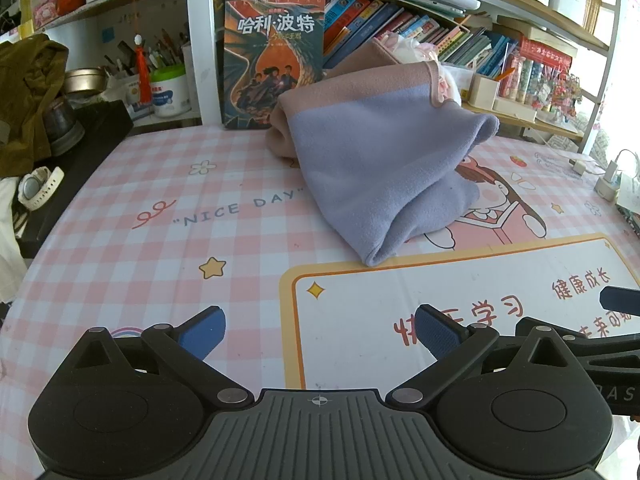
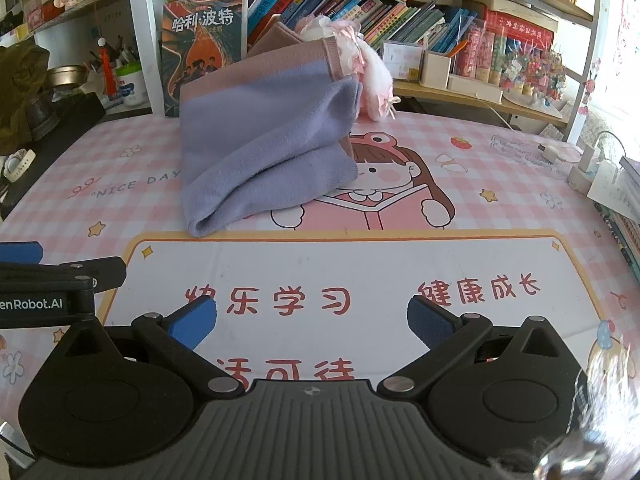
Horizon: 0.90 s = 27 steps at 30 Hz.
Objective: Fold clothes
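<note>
A lilac and dusty-pink garment point(image 1: 372, 160) lies folded in a bundle on the pink checked desk mat point(image 1: 160, 248), its far part leaning against the books. It also shows in the right wrist view point(image 2: 264, 144). My left gripper point(image 1: 320, 332) is open and empty, hovering above the mat well short of the garment. My right gripper point(image 2: 312, 322) is open and empty too, above the white printed panel of the mat point(image 2: 360, 264). The left gripper's side point(image 2: 48, 284) shows at the left of the right wrist view.
A Harry Potter book point(image 1: 272, 64) stands behind the garment, with a shelf of books point(image 1: 420, 28) beside it. A white frilly item point(image 2: 368, 68) lies behind the garment. A white watch point(image 1: 38, 188) and brown cloth point(image 1: 28, 96) sit left; chargers point(image 1: 608, 176) right.
</note>
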### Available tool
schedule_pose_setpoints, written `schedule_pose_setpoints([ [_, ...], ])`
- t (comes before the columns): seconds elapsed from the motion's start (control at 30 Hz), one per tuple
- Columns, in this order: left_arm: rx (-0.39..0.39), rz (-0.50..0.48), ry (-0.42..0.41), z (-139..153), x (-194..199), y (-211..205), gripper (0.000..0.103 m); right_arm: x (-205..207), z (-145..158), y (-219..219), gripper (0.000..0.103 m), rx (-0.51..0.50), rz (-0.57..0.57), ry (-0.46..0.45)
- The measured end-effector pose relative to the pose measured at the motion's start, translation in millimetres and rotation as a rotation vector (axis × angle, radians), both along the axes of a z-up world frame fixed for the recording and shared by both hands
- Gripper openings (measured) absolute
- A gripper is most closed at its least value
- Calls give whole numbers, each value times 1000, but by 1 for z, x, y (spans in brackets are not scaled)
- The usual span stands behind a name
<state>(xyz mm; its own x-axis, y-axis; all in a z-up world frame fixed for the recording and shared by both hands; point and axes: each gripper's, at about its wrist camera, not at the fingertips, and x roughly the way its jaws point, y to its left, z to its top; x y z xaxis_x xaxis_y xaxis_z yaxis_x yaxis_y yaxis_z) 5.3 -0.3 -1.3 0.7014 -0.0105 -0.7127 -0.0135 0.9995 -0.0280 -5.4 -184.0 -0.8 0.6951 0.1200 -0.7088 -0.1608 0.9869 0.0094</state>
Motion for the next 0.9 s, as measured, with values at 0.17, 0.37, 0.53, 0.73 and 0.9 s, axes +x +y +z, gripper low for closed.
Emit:
schedule_pose_setpoints([
  [0.17,1,0,0,0,-1,1,102,0,0,1,103,-3,2,-1],
  [0.37,5,-1,-2,0,-1,1,102,0,1,1,103,-2,2,-1],
  [0.53,6,1,-1,0,0,2,102,1,1,1,103,-2,4,-2],
  [0.73,7,-1,0,1,1,2,102,1,1,2,103,-3,3,-1],
  [0.9,-4,1,4,0,1,4,102,1,1,2,103,-4,3,0],
])
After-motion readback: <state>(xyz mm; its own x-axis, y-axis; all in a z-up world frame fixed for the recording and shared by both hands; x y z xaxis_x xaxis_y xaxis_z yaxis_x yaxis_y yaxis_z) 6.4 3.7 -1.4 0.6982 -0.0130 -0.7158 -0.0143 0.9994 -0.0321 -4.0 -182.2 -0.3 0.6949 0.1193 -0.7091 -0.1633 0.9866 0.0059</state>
